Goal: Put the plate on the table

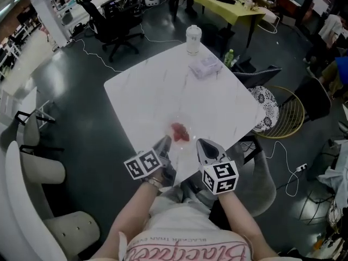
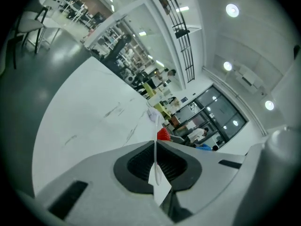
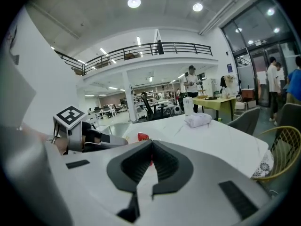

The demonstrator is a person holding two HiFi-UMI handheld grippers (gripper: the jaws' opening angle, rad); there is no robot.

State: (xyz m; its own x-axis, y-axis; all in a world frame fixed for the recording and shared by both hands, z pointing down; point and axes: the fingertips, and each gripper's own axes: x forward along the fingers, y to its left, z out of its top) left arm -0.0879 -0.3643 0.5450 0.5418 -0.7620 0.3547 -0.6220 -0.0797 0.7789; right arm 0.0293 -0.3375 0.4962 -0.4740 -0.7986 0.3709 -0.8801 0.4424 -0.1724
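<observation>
A clear plate [image 1: 184, 123] with red strawberries [image 1: 181, 132] on it is at the near edge of the white marble table [image 1: 217, 102]. Whether it rests on the tabletop or hangs just above it, I cannot tell. My left gripper [image 1: 165, 144] is shut on the plate's near-left rim, which shows edge-on as a thin pale line [image 2: 155, 161] between the jaws, with a strawberry [image 2: 162, 134] beyond. My right gripper [image 1: 205, 144] is at the near-right rim. Its jaws [image 3: 150, 147] look pinched together on the clear rim, a strawberry [image 3: 143, 136] just past them.
A white jar [image 1: 193, 39] and a tissue pack [image 1: 205, 66] stand at the table's far corner. A grey chair [image 1: 261, 78] and a yellow wire chair [image 1: 285, 113] are on the right, a white chair [image 1: 32, 162] on the left. Behind are a black office chair [image 1: 111, 26] and a yellow table [image 1: 223, 1].
</observation>
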